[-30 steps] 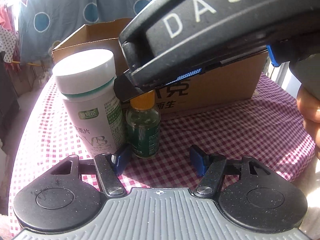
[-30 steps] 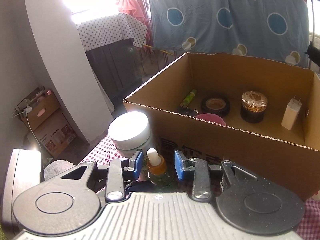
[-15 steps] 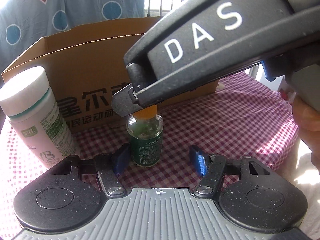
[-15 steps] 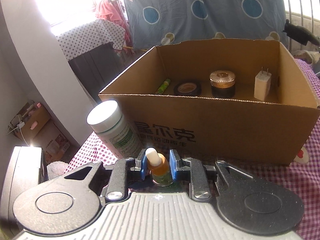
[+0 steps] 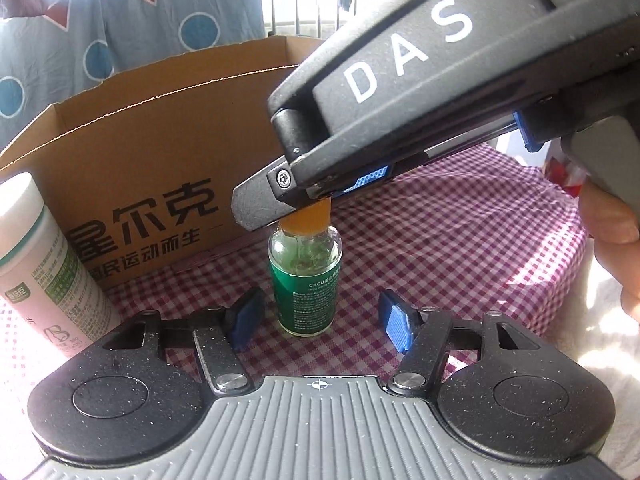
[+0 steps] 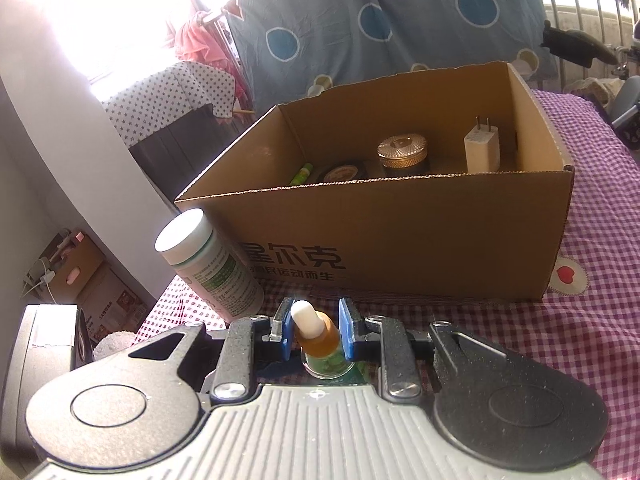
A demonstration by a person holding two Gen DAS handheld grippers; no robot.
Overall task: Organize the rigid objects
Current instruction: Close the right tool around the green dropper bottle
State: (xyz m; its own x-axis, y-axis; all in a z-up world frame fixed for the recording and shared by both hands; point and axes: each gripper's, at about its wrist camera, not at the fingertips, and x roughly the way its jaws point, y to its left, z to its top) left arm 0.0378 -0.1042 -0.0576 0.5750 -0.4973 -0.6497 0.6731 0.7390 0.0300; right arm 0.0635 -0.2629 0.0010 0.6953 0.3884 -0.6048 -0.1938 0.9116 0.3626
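A small dropper bottle with a green label, an orange collar and a white bulb stands on the checked cloth in front of the cardboard box. My right gripper is shut on its orange collar, with both blue pads pressed against it. In the left wrist view the right gripper reaches in from the upper right over the bottle top. My left gripper is open around the bottle's base, with a gap on each side.
A white pill bottle stands left of the dropper, close to the box. Inside the box are a white charger, a gold-lidded dark jar, a tape roll and a green tube. A hand holds the right gripper.
The right jaws have closed onto the dropper's orange collar. Both views have swung, so the pill bottle and box now sit further left in the left wrist view.
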